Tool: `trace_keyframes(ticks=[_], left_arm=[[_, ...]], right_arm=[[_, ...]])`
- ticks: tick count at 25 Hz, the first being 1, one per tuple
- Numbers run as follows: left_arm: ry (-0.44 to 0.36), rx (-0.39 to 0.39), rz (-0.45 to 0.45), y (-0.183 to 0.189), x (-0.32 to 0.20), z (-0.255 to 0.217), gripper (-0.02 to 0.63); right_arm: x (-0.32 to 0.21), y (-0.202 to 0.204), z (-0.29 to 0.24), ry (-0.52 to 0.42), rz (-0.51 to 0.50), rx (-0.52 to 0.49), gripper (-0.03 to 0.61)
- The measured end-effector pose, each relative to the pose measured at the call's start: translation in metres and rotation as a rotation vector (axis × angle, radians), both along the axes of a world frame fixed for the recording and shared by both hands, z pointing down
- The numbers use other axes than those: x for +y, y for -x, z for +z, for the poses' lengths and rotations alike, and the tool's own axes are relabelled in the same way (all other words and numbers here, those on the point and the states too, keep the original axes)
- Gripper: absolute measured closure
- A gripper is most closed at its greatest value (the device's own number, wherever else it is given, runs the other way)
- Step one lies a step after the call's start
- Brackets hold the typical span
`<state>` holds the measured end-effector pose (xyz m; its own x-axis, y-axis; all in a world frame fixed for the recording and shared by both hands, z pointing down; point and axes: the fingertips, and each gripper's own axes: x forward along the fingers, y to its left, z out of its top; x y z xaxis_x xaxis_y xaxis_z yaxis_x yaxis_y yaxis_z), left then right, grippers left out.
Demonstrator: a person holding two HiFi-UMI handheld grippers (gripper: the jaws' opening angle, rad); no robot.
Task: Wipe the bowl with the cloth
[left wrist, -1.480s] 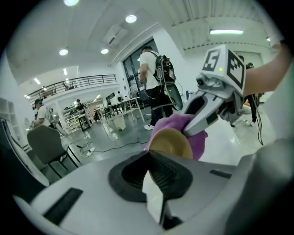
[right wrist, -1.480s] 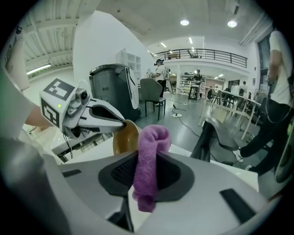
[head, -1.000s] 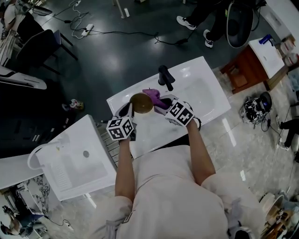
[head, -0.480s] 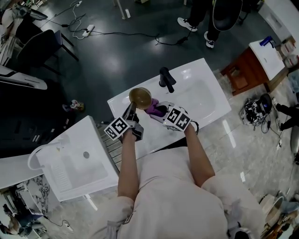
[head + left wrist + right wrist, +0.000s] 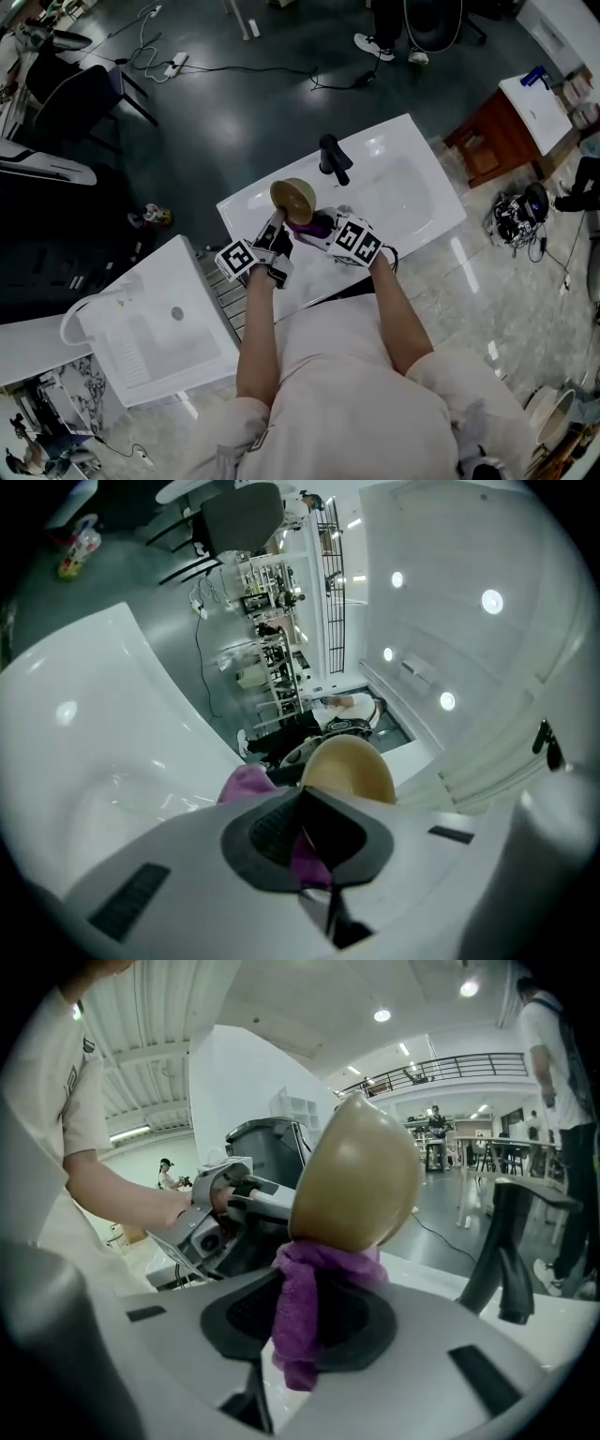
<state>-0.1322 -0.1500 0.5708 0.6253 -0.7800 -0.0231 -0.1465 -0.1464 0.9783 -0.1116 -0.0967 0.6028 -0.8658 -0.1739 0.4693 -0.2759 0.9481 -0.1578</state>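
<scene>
While the left gripper (image 5: 275, 228) pinches the rim of the tan bowl (image 5: 293, 197) and holds it up over the white sink (image 5: 412, 197), the right gripper (image 5: 322, 228) squeezes the purple cloth (image 5: 307, 225) tight. The cloth touches the bowl, near the black tap (image 5: 333, 157).

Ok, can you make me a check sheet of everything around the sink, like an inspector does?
Surface: white sink with a black tap.
Job's things: tan bowl held up on its side over the sink; purple cloth touching its outside.
Clutter: nothing seen on the sink.
Grippers: left gripper shut on the bowl's rim; right gripper shut on the cloth.
Cables: power strip and cable on the dark floor; a tangle at the right.
Surroundings: second sink, wooden cabinet, chair, someone's shoes.
</scene>
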Motion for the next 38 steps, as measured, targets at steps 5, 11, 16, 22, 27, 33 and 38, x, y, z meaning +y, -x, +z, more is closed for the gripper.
trace_keyframes(ticks=[5, 11, 16, 22, 27, 33, 38], left_arm=[[0.003, 0.033, 0.07, -0.005, 0.011, 0.002, 0.602], [-0.018, 0.074, 0.155, -0.016, 0.021, 0.001, 0.602], [-0.028, 0.11, 0.217, -0.024, 0.033, 0.001, 0.601], [-0.034, 0.036, 0.302, -0.022, 0.051, 0.008, 0.601], [0.008, -0.018, 0.322, -0.01, 0.058, 0.02, 0.601], [0.061, -0.048, 0.259, 0.003, 0.059, 0.035, 0.601], [0.063, -0.041, 0.215, 0.013, 0.053, 0.039, 0.603]], right_arm=[[0.001, 0.0, 0.002, -0.027, -0.007, 0.005, 0.489], [-0.006, -0.006, 0.004, -0.135, -0.011, 0.08, 0.489], [-0.013, -0.011, 0.001, -0.215, 0.016, 0.112, 0.489], [-0.024, -0.018, -0.005, -0.308, 0.07, 0.139, 0.489], [-0.034, -0.025, -0.015, -0.33, 0.114, 0.123, 0.489], [-0.035, -0.027, -0.02, -0.321, 0.119, 0.106, 0.489], [-0.032, -0.027, -0.018, -0.322, 0.097, 0.116, 0.489]])
